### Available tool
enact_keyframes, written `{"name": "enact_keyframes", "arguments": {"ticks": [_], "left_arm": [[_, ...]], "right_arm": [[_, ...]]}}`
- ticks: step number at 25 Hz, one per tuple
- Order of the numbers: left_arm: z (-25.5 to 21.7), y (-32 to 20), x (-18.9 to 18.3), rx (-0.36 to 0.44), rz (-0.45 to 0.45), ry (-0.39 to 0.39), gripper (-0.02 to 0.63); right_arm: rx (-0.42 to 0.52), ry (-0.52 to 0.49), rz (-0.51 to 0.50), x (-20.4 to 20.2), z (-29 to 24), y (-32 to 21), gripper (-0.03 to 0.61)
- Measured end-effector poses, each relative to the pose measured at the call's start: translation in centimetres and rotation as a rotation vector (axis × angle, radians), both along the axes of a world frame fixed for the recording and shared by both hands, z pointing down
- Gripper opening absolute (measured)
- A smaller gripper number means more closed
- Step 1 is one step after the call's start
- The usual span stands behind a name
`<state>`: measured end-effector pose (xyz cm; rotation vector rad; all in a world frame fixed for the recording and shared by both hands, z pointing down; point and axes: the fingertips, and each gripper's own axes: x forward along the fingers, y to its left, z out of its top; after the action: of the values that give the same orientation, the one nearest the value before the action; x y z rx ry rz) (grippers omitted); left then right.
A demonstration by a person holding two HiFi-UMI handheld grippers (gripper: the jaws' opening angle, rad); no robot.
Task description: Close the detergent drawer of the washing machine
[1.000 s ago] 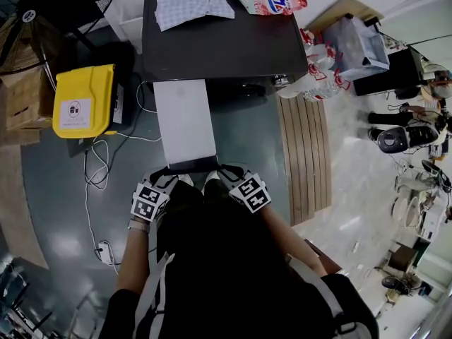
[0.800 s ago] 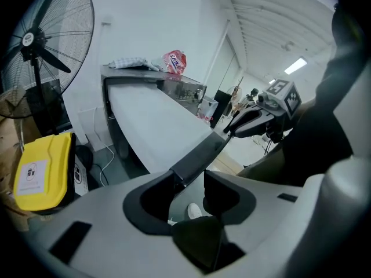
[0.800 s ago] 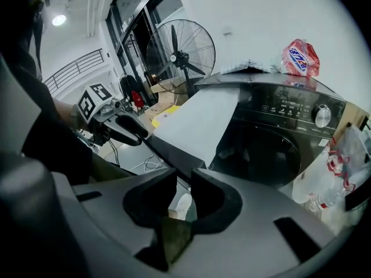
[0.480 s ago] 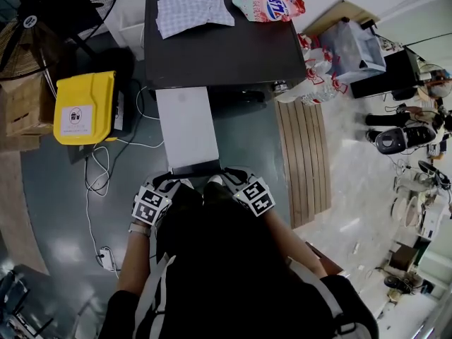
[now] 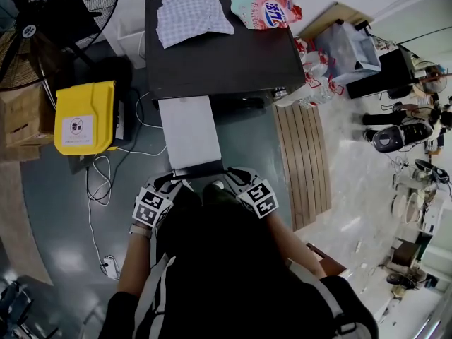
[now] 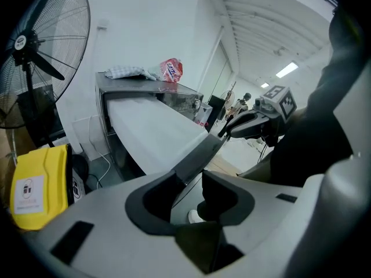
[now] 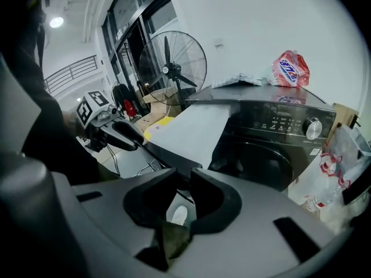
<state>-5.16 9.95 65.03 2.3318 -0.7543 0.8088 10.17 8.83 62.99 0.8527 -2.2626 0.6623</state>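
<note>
In the head view the dark washing machine [image 5: 212,55] stands at the top. Its long white drawer [image 5: 187,129] is pulled out toward me and ends in a dark front lip [image 5: 200,168]. My left gripper [image 5: 180,186] is at the lip's left end and my right gripper [image 5: 229,179] at its right end. In the left gripper view the grey lip [image 6: 200,155] lies between the closing jaws of the left gripper [image 6: 191,190], with a gap still beside one pad. In the right gripper view the right gripper [image 7: 184,193] is shut on the lip below the white drawer [image 7: 194,126].
A checked cloth [image 5: 191,9] and a pink detergent bag [image 5: 272,9] lie on the machine's top. A yellow box [image 5: 85,117] and a fan [image 5: 49,20] stand to the left. Cables [image 5: 99,182] trail on the floor, with wooden slats [image 5: 304,154] to the right.
Both grippers have moved a little toward the machine with the drawer's front lip. The white drawer shows shorter than before.
</note>
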Motion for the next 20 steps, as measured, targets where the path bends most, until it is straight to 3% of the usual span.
{"name": "enact_keyframes", "arguments": {"ticks": [20], "left_arm": [[-1.0, -5.7, -1.7, 0.045, 0.08, 0.075, 0.126]], "right_arm": [[0.057, 0.068, 0.158, -1.6, -0.7, -5.3, 0.089]]}}
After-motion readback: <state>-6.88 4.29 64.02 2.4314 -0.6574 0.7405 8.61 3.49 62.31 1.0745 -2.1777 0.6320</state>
